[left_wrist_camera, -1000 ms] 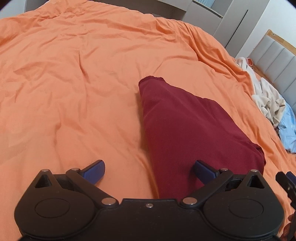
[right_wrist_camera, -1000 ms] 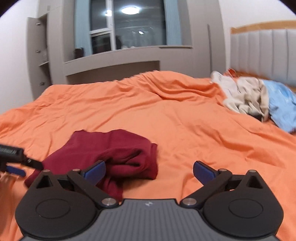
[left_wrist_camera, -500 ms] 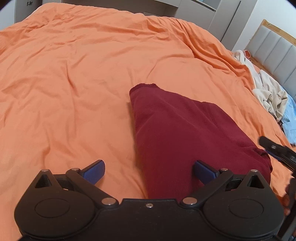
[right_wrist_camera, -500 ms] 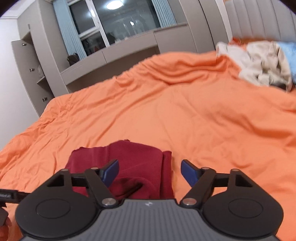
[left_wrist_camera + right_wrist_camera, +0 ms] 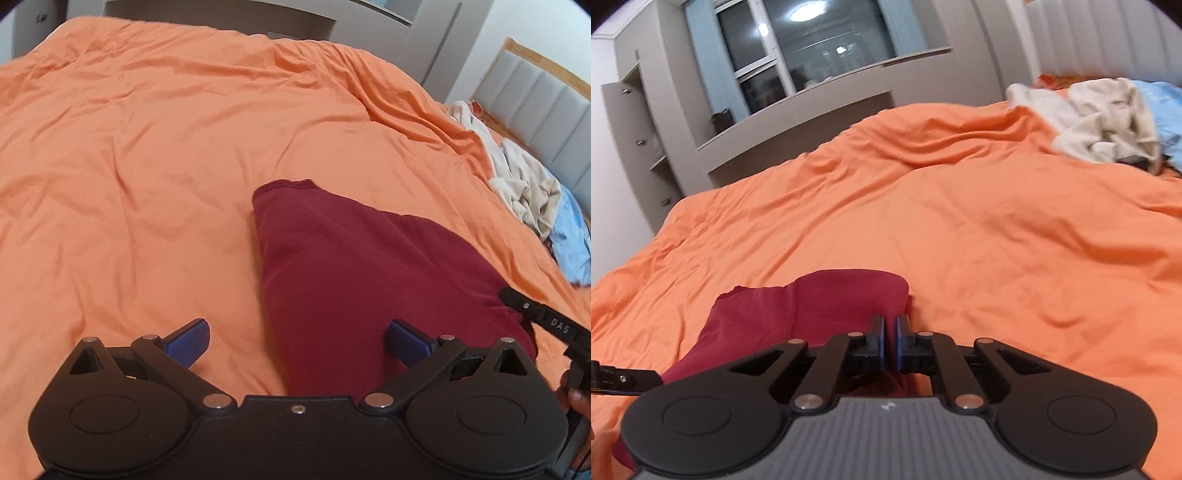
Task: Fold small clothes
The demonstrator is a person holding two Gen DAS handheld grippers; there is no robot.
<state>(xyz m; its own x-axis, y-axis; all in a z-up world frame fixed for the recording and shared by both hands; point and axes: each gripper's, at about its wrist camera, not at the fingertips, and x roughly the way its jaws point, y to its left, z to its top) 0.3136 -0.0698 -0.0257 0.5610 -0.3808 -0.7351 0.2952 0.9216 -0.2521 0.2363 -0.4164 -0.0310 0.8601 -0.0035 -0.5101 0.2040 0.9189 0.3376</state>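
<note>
A dark red garment (image 5: pixel 354 266) lies partly folded on the orange bed cover (image 5: pixel 147 147). My left gripper (image 5: pixel 297 339) is open just above its near end, blue pads wide apart. In the right wrist view the garment (image 5: pixel 820 306) lies under my right gripper (image 5: pixel 890 347), whose blue pads are pressed together at the garment's right edge; whether cloth is between them is hidden. The right gripper's black body shows at the right edge of the left wrist view (image 5: pixel 546 321).
A heap of beige clothes (image 5: pixel 1108 118) and a light blue garment (image 5: pixel 572 240) lie at the far right by the grey padded headboard (image 5: pixel 535 92). Grey cabinets and a window (image 5: pixel 812 55) stand beyond the bed.
My right gripper has gone from wide open to shut while moving down onto the red garment's right edge. The left gripper stays open and has barely moved.
</note>
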